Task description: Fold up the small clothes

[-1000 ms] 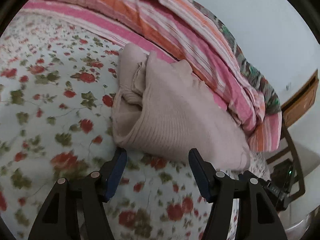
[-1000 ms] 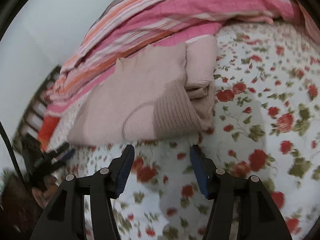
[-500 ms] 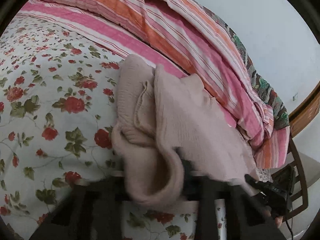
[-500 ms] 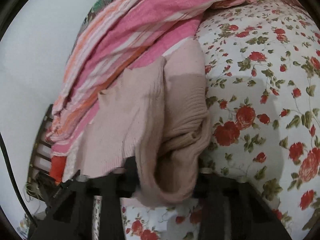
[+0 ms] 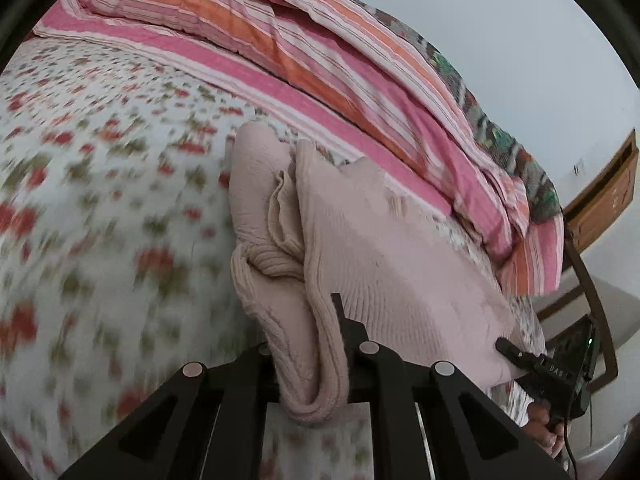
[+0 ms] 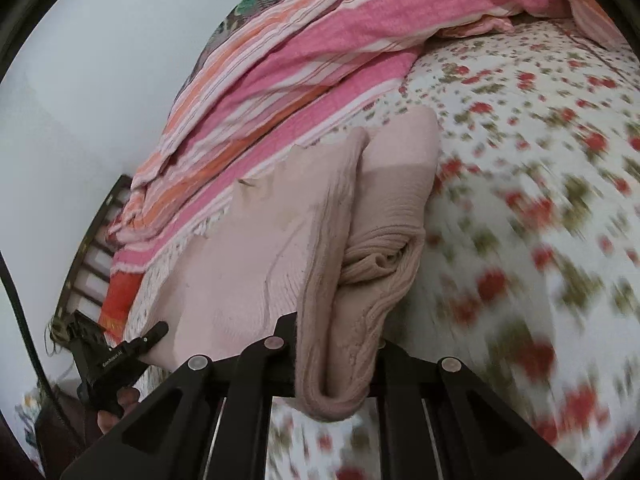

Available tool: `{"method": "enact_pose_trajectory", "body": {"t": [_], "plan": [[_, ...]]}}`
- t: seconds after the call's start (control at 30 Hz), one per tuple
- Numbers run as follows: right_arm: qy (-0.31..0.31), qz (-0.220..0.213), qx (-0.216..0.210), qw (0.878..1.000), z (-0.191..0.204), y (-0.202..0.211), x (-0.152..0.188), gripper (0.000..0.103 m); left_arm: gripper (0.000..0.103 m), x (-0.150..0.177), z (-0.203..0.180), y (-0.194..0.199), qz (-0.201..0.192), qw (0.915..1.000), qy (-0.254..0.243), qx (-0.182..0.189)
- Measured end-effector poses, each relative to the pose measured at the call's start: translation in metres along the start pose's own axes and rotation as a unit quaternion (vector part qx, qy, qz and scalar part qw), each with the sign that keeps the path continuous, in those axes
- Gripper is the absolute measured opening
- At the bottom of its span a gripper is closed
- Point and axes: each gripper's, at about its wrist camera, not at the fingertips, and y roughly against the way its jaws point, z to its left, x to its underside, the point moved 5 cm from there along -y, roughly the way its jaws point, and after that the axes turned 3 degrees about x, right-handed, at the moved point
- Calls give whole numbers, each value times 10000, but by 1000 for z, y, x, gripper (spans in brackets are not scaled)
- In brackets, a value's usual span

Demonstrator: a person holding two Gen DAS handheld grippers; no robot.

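Left wrist view shows the floral bedsheet (image 5: 100,220) bearing the pink knit sweater (image 5: 380,248), partly folded beside the striped quilt (image 5: 320,60). Soft, limp and light, it is best pinched at its ribbed hem, where the left gripper (image 5: 308,344) and right gripper (image 6: 336,344) each clamp a corner.

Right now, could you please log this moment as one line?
left claw: shut on pink sweater | right claw: shut on pink sweater | floral bedsheet beneath
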Motion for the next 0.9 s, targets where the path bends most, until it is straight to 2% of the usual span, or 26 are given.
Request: {"method": "enact_pose_trajectory", "body": {"t": [0.13, 0.2, 0.23, 0.27, 0.3, 0.37, 0.47, 0.53, 0.6, 0.7, 0.77, 0.9], "plan": [[83, 92, 28, 9999, -7, 25, 31, 9, 10, 26, -8, 19, 61, 9999, -87, 16], [173, 58, 73, 9998, -8, 35, 41, 11, 17, 30, -13, 21, 84, 9996, -249, -79], [268, 65, 170, 9995, -8, 37, 44, 14, 20, 29, -14, 22, 72, 9991, -357, -200], [339, 70, 224, 9991, -9, 38, 46, 21, 27, 27, -15, 22, 57, 9981, -471, -399], [443, 53, 284, 9986, -8, 40, 46, 28, 28, 23, -16, 23, 23, 9954, -661, -694], [714, -103, 602, 9956, -10, 49, 44, 32, 29, 16, -18, 27, -61, 9924, -856, -877], [1189, -455, 1011, 9867, -7, 67, 33, 41, 30, 5, -21, 25, -58, 9896, -1126, -893], [1295, -695, 1205, 9818, -4, 73, 20, 41, 30, -7, -27, 20, -73, 9863, -1334, -970], [1365, -813, 1241, 9795, 4, 70, -1, 41, 30, -28, -31, 25, -290, 9877, -1253, -889], [1390, -793, 1253, 9791, 17, 54, -24, 41, 37, -49, -33, 37, -540, 9896, -1131, -705], [1428, -739, 1301, 9784, 25, 38, -37, 41, 49, -60, -38, 34, -641, 9875, -1221, -766], [1236, -311, 1543, 9798, 28, -10, -64, 42, 49, -76, -53, -4, -407, 9859, -1467, -691]]}}
